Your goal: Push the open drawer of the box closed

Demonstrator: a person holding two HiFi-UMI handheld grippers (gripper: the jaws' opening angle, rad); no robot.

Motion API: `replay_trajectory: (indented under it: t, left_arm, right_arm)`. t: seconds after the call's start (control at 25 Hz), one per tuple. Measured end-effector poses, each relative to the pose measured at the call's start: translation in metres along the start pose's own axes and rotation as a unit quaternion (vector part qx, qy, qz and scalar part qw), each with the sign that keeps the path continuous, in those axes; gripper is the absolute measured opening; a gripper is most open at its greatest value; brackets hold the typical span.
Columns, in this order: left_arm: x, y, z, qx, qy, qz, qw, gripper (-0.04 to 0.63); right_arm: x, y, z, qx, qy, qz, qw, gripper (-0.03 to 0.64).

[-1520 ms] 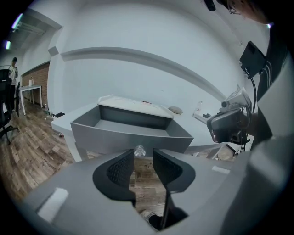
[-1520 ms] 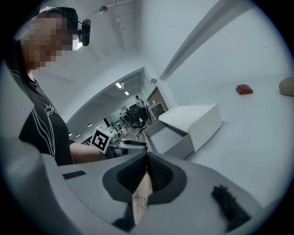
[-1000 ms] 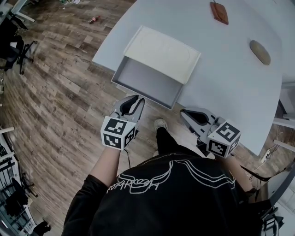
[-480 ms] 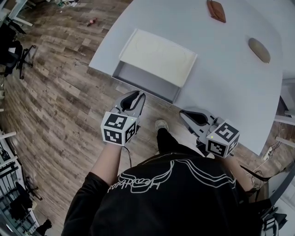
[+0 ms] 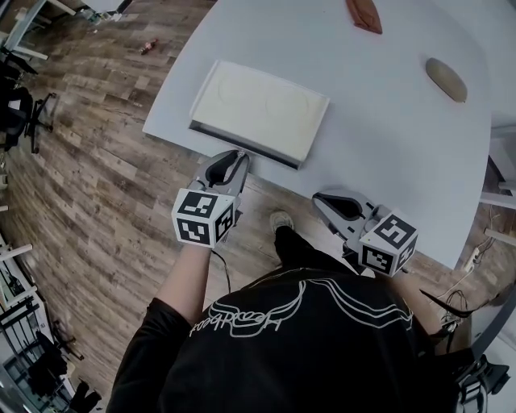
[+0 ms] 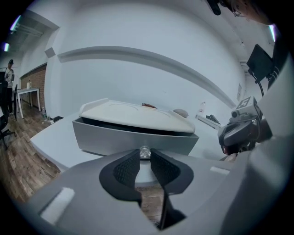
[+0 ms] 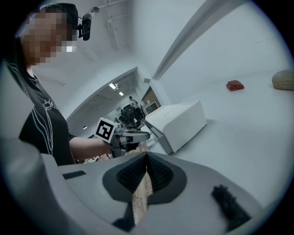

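Note:
A white box (image 5: 262, 109) lies near the front edge of the grey table (image 5: 387, 153). Its grey drawer (image 5: 242, 151) sits pushed in, and only a thin strip of its front shows along the box's near side. In the left gripper view the drawer front (image 6: 105, 140) fills the middle under the white lid (image 6: 133, 115). My left gripper (image 5: 234, 156) is up against that front, its jaws closed on the small clear knob (image 6: 144, 152). My right gripper (image 5: 321, 199) hangs off the table's edge to the right, shut and empty, apart from the box (image 7: 177, 120).
A reddish-brown item (image 5: 364, 14) and a tan oval object (image 5: 446, 79) lie far back on the table. Wood floor (image 5: 105, 185) spreads left, with office chairs (image 5: 18, 109) at its edge. The person's shoe (image 5: 280, 219) shows between the grippers.
The drawer has slid from wide open into the box. My left gripper moved forward with it, staying on its front. The right gripper has barely moved.

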State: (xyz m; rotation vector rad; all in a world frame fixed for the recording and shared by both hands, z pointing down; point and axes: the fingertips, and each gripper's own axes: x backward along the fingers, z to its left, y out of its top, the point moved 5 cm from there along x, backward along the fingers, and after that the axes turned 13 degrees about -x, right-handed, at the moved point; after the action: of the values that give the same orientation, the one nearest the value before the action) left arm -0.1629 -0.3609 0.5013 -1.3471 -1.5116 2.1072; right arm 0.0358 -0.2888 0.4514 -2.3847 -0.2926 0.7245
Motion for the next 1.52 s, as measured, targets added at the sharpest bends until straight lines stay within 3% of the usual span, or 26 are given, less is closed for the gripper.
replay_trajectory:
  t: [0.52, 0.68, 0.76, 0.8, 1.08, 1.28, 1.52]
  left_arm:
    - [-0.018, 0.012, 0.003, 0.000, -0.002, 0.007, 1.0000, 0.081]
    - [-0.017, 0.014, 0.002, 0.017, 0.013, 0.010, 0.9997, 0.087]
    - [-0.013, 0.014, 0.000, 0.026, 0.024, 0.010, 0.9993, 0.160]
    - [-0.009, 0.014, -0.003, 0.027, 0.024, 0.010, 0.9993, 0.161]
    - [0.050, 0.020, -0.058, 0.008, -0.018, -0.022, 0.9996, 0.120]
    - [0.107, 0.025, -0.122, -0.016, -0.063, -0.048, 0.9967, 0.008]
    - [0.185, 0.025, -0.190, -0.010, -0.121, -0.080, 0.9894, 0.008]
  right_arm:
    - [0.019, -0.004, -0.012, -0.019, -0.020, -0.014, 1.000, 0.009]
    - [0.024, -0.008, -0.008, -0.019, -0.023, -0.014, 0.999, 0.009]
    - [0.024, -0.012, -0.001, -0.017, -0.020, -0.015, 1.000, 0.009]
    - [0.025, -0.014, 0.002, -0.015, -0.018, -0.015, 1.000, 0.009]
    - [0.034, -0.040, 0.039, 0.007, -0.003, -0.020, 1.000, 0.009]
    - [0.054, -0.058, 0.081, 0.034, 0.012, -0.035, 0.999, 0.009]
    - [0.079, -0.088, 0.139, 0.057, 0.033, -0.058, 0.996, 0.008]
